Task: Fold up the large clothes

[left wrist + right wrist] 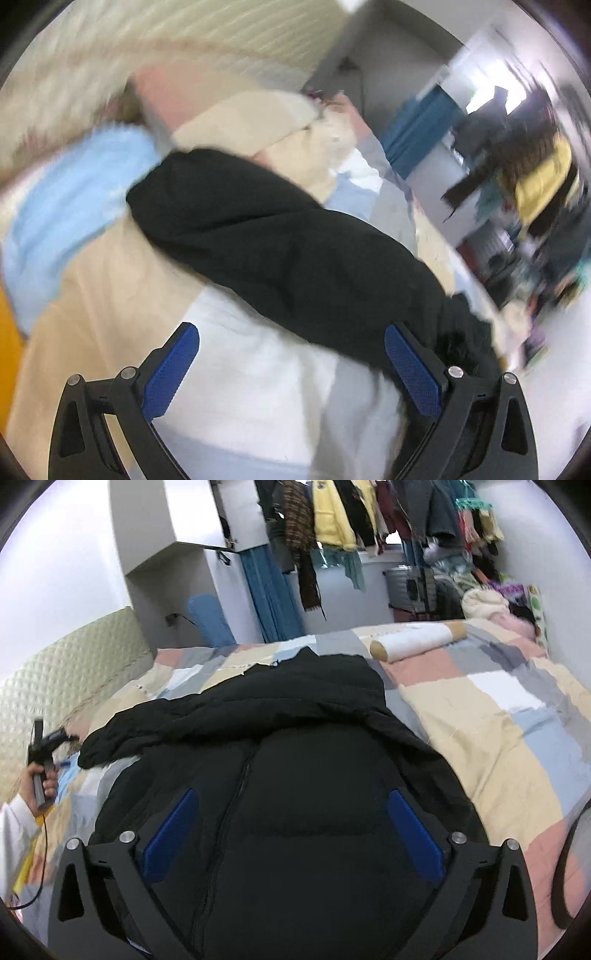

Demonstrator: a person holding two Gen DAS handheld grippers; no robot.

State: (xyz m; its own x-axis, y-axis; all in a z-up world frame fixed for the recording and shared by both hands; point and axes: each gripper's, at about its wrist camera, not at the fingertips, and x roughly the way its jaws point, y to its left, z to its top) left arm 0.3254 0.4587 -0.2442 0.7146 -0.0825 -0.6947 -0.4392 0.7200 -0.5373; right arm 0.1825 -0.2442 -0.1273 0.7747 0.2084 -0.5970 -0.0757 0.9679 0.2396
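On the patchwork quilt (480, 716) of the bed, my black jacket (295, 738) lay spread; both the left gripper (291, 354) and right gripper (291, 819) had jaws released, grasping nothing.

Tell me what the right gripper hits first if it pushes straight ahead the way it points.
Most likely the black jacket: the open right gripper points down at its zipped front, nothing visible between them, though depth is hard to judge.
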